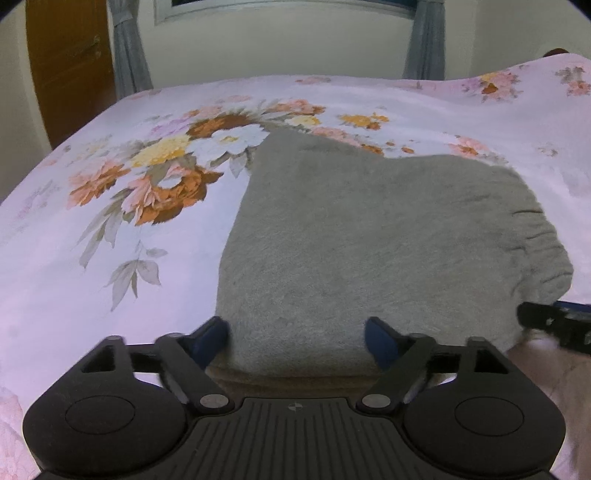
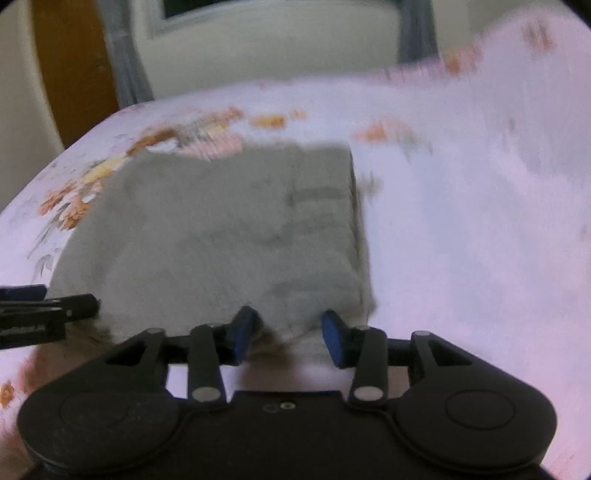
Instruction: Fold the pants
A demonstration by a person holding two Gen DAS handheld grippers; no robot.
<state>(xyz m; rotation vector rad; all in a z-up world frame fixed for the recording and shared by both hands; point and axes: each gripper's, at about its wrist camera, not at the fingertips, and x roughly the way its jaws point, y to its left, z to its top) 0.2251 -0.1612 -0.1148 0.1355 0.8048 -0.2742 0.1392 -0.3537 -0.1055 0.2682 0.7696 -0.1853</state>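
The gray pants (image 1: 369, 236) are lying folded on my flowery bed sheet (image 1: 110, 206). My left tongs (image 1: 297, 338) are standing wide open around the near edge. My right tongs (image 2: 290, 332) are half open, the cloth between them, not squeezing.

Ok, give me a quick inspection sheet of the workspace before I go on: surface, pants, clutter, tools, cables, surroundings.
Surface: bed with a floral sheet, lightly rumpled at far right.
Job's things: grey pants lying folded into a compact block on the sheet, gathered edge bunched at the right.
Clutter: nothing seen.
Tools: left tool open wide, near edge of the pants between its fingers, pads not pressing. Right tool partly open over the near right corner of the pants; that view is blurred, so contact is unclear.
Cables: nothing seen.
Surroundings: wooden door at left, grey curtains flanking a window, pale wall.
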